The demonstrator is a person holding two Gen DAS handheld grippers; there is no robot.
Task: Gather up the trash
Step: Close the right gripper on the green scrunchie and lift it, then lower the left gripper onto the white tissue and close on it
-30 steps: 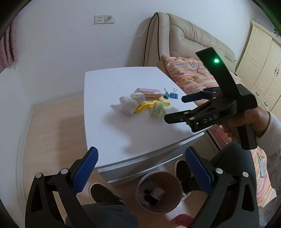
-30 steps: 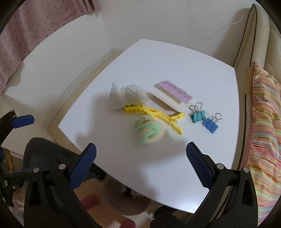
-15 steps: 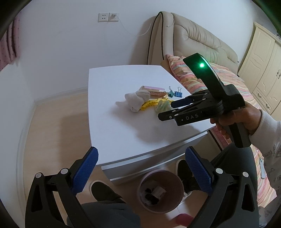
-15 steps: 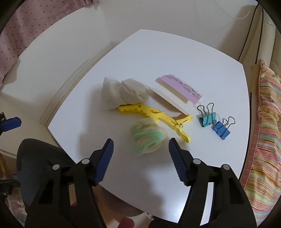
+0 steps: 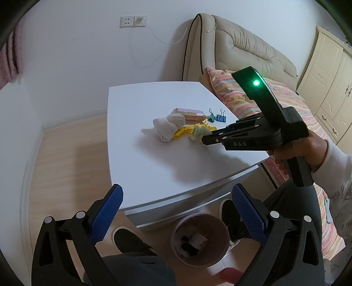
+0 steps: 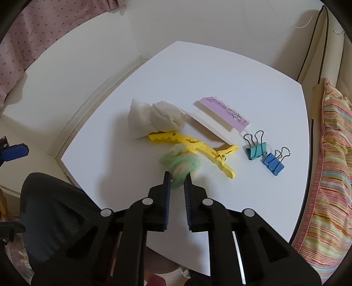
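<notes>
One second ago wide, our right gripper (image 6: 177, 179) is closing on the green-and-cream fluffy wad (image 6: 180, 164), seemingly pinched; left gripper (image 5: 176, 208) gapes empty.

White table (image 6: 220, 72) in front of me. Yellow toothed clip (image 6: 198, 149) lay near its middle, long axis slanting toward the near edge. Purple printed card (image 6: 226, 111) sat on a white card (image 6: 209, 125) just behind the clip, toward the far edge. Teal binder clip (image 6: 256, 150) and blue binder clip (image 6: 274, 164) lay side by side nearer the right edge, handles up. Striped bedding (image 6: 330, 176) ran past the right edge. Padded headboard (image 5: 242, 44), cream wardrobe (image 5: 330, 77), wall socket (image 5: 133, 21) and pink dotted curtain (image 6: 33, 33) stood around.
</notes>
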